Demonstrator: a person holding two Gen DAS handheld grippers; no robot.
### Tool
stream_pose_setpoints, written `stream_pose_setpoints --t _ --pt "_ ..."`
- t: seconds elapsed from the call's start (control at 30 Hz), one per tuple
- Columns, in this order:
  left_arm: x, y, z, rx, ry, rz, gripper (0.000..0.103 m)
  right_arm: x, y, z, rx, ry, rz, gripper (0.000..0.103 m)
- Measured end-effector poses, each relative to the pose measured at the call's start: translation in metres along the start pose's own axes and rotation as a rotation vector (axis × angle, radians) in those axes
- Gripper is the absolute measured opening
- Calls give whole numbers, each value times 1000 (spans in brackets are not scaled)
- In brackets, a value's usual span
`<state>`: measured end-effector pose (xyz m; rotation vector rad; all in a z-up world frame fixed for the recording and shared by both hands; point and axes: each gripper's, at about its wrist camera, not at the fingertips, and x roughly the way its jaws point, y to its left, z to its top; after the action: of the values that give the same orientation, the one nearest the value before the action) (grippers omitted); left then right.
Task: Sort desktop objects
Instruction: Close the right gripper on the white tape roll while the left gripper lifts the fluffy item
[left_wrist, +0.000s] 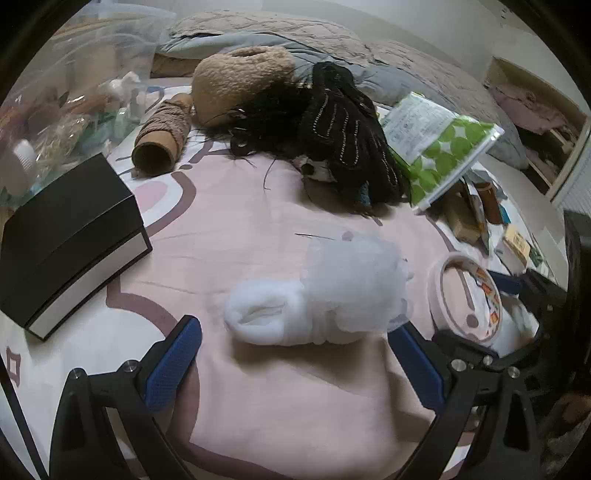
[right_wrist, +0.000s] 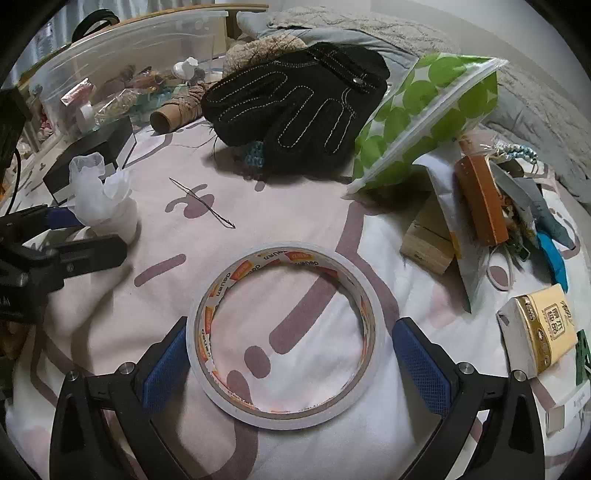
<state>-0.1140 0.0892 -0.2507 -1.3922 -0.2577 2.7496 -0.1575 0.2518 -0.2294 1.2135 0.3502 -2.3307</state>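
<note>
The things lie on a bed (right_wrist: 177, 295) under a pink-and-white patterned sheet, with a rumpled grey quilt (left_wrist: 388, 48) behind. At the far left stands a clear plastic bin (right_wrist: 122, 48) already holding small odds and ends, which I take to be where sorted items go. Nearer are a black box (left_wrist: 70, 236), a black stitched glove (right_wrist: 295, 107) lying over a tan fleecy item (left_wrist: 240, 77), a green-dotted zip pouch (right_wrist: 424, 110), a yarn-wound cardboard tube (left_wrist: 162, 136) and a small gold-wrapped pack (right_wrist: 543, 332). The left claw (left_wrist: 295, 354) is spread wide around a rolled white sock (left_wrist: 317, 295); neither pad looks to be pressing it, though the right pad sits just beside its frilly end. The right claw (right_wrist: 288, 358) is also spread, straddling a roll of tape (right_wrist: 284, 332) that lies flat on the sheet, its left pad at the rim and its right pad apart. The risks, as I judge them: the soft sock could squash and slide out of a shallow pinch, or the sheet could be gathered up with it; the flat, thin tape ring may tip or skid as the pads close; and a thin dark needle (right_wrist: 203, 203) on the sheet between them could be snagged.
</note>
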Motion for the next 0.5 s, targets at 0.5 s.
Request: stream_pose_setpoints --t 0.5 --pt "-1 -2 6 -69 33 42 73 -5 9 -1 -22 -87 0 91"
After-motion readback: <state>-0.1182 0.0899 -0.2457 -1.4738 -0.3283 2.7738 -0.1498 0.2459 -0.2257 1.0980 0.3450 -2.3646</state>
